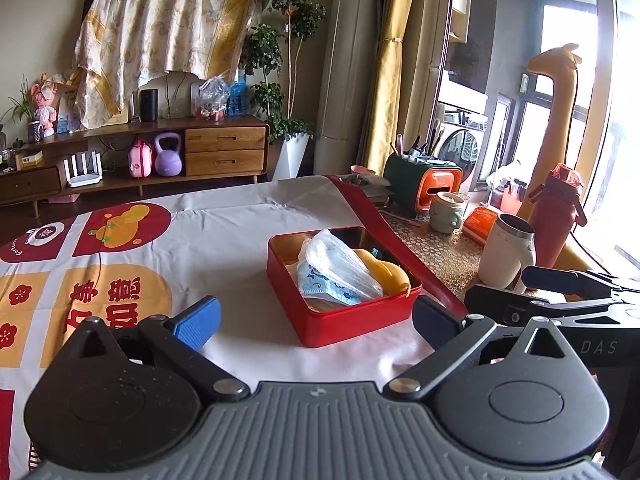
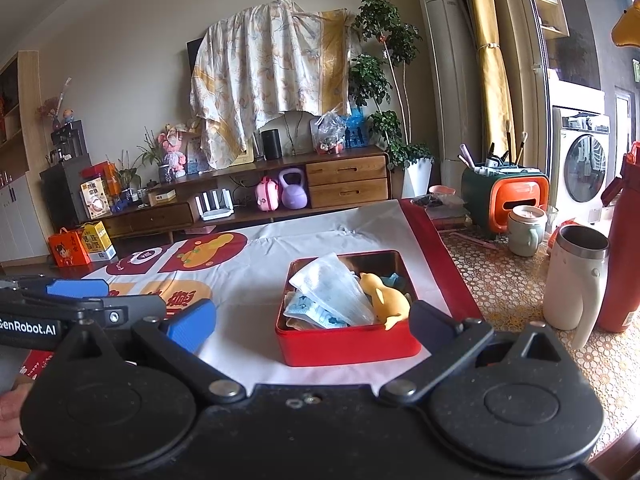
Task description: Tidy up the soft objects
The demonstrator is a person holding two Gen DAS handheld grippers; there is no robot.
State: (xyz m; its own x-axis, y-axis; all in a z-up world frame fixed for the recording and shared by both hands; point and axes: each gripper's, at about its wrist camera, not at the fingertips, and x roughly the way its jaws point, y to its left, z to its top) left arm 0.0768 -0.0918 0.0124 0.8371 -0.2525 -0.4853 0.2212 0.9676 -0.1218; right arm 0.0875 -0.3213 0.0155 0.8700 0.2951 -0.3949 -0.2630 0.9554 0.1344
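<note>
A red tin box (image 1: 352,322) (image 2: 348,342) sits on the printed tablecloth and holds a clear plastic bag (image 1: 340,266) (image 2: 334,290), a blue patterned face mask (image 1: 320,286) (image 2: 310,312) and a yellow soft toy (image 1: 386,272) (image 2: 388,300). My left gripper (image 1: 316,320) is open, with the box just ahead of its blue pads and nothing between them. My right gripper (image 2: 312,324) is open too, spread wide in front of the box. The other gripper's arm shows at the edge of each view, right in the left wrist view and left in the right wrist view.
Right of the cloth stand a white mug (image 2: 574,280), a red bottle (image 2: 622,256), a pale green cup (image 2: 526,230) and a green and orange organizer (image 2: 504,196). A wooden TV cabinet (image 2: 280,196) lines the far wall. A hand (image 2: 10,412) shows at the left edge.
</note>
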